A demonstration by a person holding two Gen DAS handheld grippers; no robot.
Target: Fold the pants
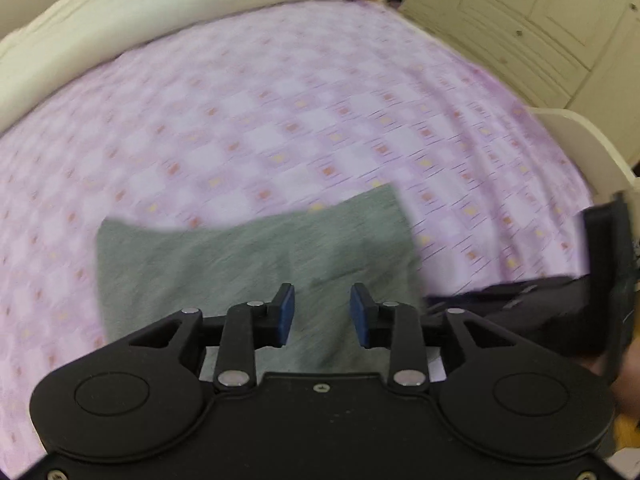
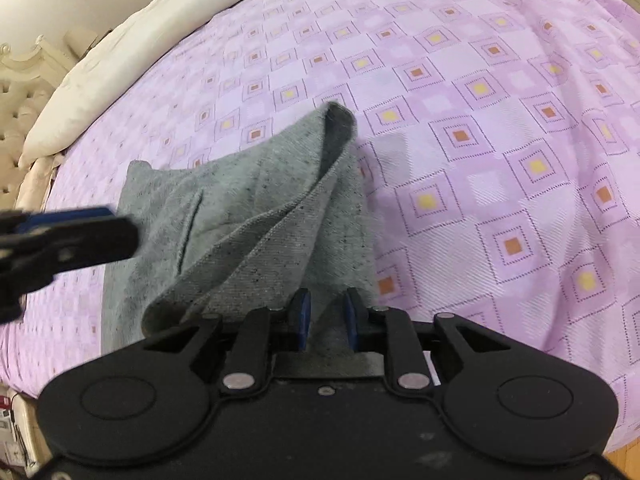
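Grey pants [image 1: 240, 264] lie folded into a compact rectangle on a purple checked bedspread [image 1: 280, 112]. My left gripper [image 1: 322, 312] hangs over their near edge, its blue pads apart and nothing between them but the cloth below. In the right wrist view the pants [image 2: 248, 208] show a loose top flap that stands up in a ridge toward my right gripper [image 2: 328, 320]. Its pads are apart, with a fold of grey cloth in the gap and no clear pinch. The left gripper's fingers [image 2: 68, 236] reach in from the left, beside the pants.
A cream pillow [image 2: 120, 60] and a tufted headboard [image 2: 20, 92] lie along the far left side of the bed. A cream wardrobe door [image 1: 540, 28] and a white bed-frame panel [image 1: 592, 144] stand to the right. The bedspread [image 2: 500, 160] stretches away to the right of the pants.
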